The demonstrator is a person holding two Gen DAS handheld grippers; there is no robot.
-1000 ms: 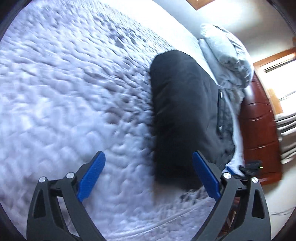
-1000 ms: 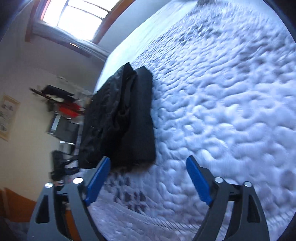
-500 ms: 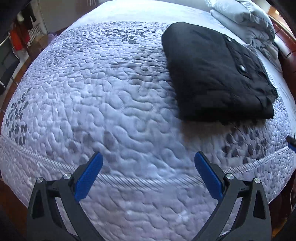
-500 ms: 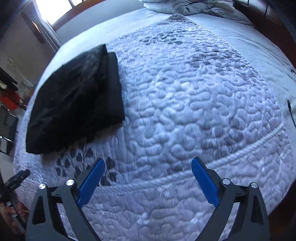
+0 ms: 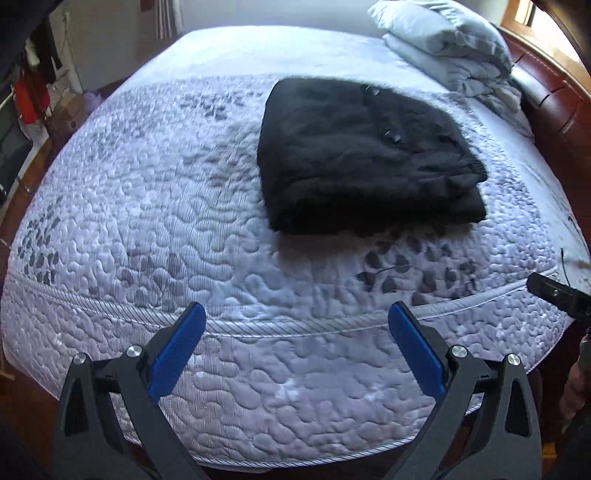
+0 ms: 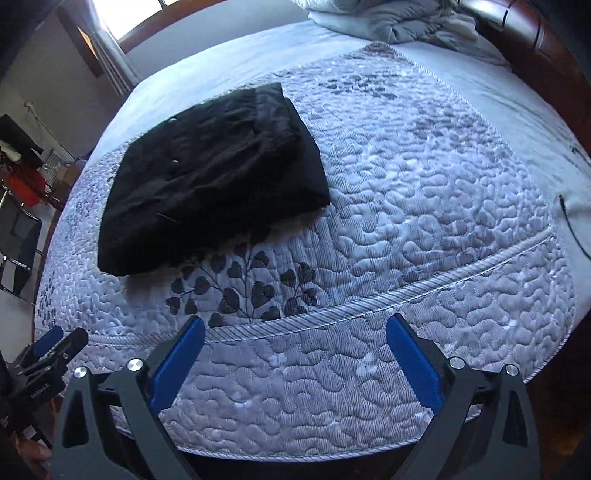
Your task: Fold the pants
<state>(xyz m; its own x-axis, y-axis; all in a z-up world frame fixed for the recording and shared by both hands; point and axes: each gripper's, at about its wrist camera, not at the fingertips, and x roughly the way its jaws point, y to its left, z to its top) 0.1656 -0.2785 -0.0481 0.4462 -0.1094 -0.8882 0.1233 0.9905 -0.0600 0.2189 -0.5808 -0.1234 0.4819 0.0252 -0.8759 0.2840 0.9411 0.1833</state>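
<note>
A bed (image 6: pixel 424 229) with a pale quilted, leaf-patterned mattress fills the room, grey bedding (image 5: pixel 454 48) heaped at its far end against a dark red-brown wooden headboard (image 5: pixel 554 107), while daylight enters through a wood-framed window (image 6: pixel 147 22) far left, above cluttered shelving (image 6: pixel 26 173).
</note>
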